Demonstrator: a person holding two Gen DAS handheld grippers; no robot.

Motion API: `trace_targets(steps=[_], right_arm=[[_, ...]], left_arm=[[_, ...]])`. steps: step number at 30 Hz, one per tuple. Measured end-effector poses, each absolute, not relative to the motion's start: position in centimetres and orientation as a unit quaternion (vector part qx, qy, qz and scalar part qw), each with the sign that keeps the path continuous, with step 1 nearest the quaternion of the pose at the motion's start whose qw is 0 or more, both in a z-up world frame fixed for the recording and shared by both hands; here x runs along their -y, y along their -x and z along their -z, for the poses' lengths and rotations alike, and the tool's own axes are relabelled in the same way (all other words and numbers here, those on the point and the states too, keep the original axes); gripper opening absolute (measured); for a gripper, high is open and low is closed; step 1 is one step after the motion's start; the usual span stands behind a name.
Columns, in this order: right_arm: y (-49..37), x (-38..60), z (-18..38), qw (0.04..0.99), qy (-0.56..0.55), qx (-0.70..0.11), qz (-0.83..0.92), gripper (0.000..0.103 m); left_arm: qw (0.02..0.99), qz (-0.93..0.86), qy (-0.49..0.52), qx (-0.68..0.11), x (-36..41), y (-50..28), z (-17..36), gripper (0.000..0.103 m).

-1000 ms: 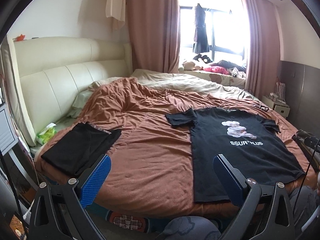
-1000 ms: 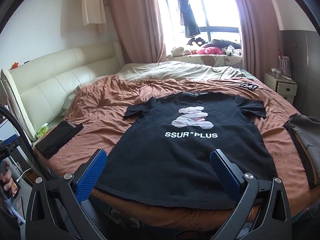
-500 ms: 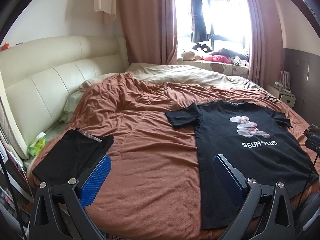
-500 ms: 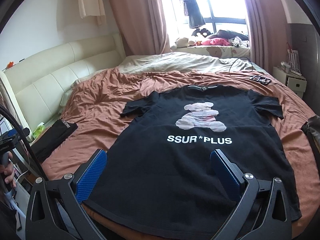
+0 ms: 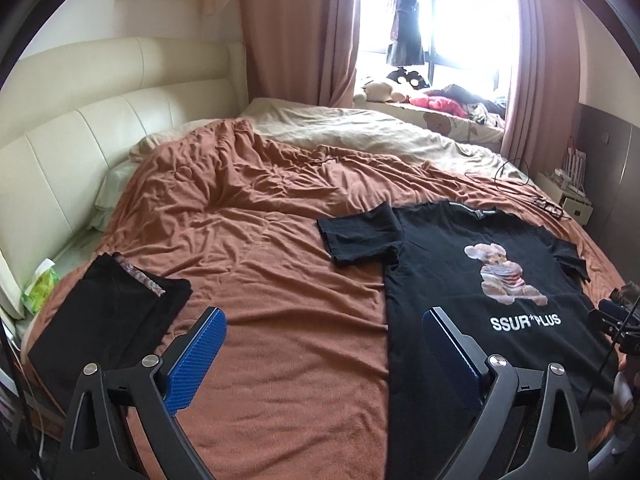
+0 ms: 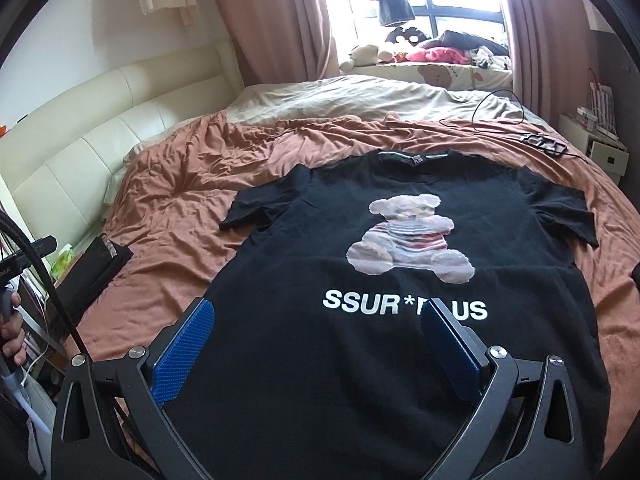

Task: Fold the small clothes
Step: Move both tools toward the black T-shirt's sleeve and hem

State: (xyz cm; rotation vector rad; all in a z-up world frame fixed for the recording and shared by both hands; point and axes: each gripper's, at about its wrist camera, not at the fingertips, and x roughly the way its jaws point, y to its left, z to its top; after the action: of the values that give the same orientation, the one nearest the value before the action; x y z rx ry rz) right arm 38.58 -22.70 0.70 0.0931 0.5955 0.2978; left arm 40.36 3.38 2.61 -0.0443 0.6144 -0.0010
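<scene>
I held both grippers, left [image 5: 320, 344] and right [image 6: 316, 336], spread wide and empty above the black T-shirt [image 6: 400, 320] lying flat on the brown bedspread [image 5: 260, 260], bare cover left of its side edge, where only my left camera fully showed a folded black garment [image 5: 104, 320].

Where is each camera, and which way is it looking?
Left wrist: on the left gripper, jaws open, facing across the bed; the T-shirt lies right, a folded black garment left.
Right wrist: on the right gripper, jaws open, over the T-shirt; a hand shows left.
Both share the shirt, folded garment, headboard and window.
</scene>
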Motion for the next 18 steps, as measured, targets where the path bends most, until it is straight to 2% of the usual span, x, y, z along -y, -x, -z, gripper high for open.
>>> trace_targets(steps=[4, 9, 13, 18], right_arm=[[-41.5, 22.9, -1.0, 0.943, -0.044, -0.294, -0.151, 0.100], [-45.8, 22.8, -1.5, 0.938, -0.042, -0.307, -0.158, 0.088], [-48.6, 22.6, -1.8, 0.939, -0.034, -0.309, -0.148, 0.086], [-52.5, 21.9, -1.8, 0.933, -0.037, -0.322, -0.154, 0.067]], left_arm=[[0.951, 0.006, 0.019, -0.309, -3.2, -43.8, -2.8, 0.092], [0.943, 0.021, 0.016, -0.333, -2.7, -48.4, -2.7, 0.084], [0.932, 0.042, 0.026, -0.358, -2.3, -51.9, -2.2, 0.083], [0.924, 0.044, 0.020, -0.379, -1.9, -56.1, -1.1, 0.079]])
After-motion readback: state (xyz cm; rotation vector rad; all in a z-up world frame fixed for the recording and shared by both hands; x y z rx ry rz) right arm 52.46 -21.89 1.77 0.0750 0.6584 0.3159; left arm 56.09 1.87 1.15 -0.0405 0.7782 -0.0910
